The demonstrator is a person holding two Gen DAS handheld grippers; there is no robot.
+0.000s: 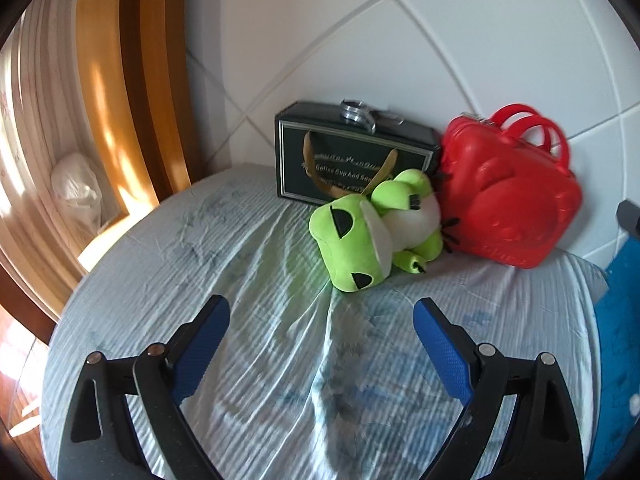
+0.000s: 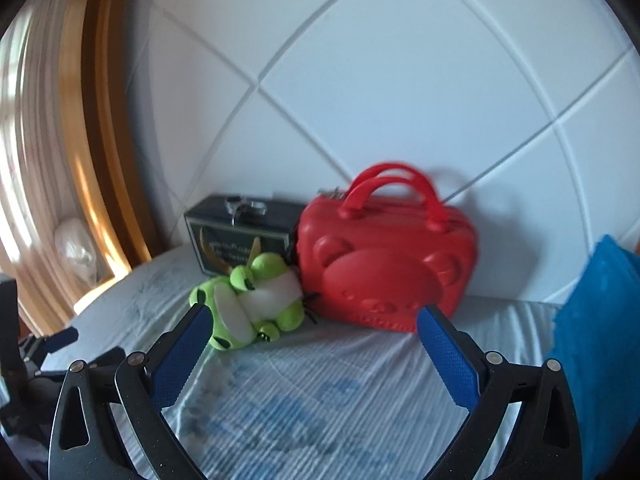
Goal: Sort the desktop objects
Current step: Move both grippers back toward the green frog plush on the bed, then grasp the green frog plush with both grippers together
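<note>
Seemingly nothing is sorted yet: the green frog plush [image 1: 372,232] lies on the bed [image 1: 180,280] against the red case [image 1: 508,204] and dark gift box [image 1: 344,152], while both the left hand-held gripper [image 1: 322,320] and right hand-held gripper [image 2: 312,324] hover open and empty.

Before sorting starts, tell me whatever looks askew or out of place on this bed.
The green frog plush is toppled on its side on the sheet, wedged against the red bear-faced case and the dark gift box. A metal ring object sits loose on the box. Both grippers are open and hold nothing.
</note>
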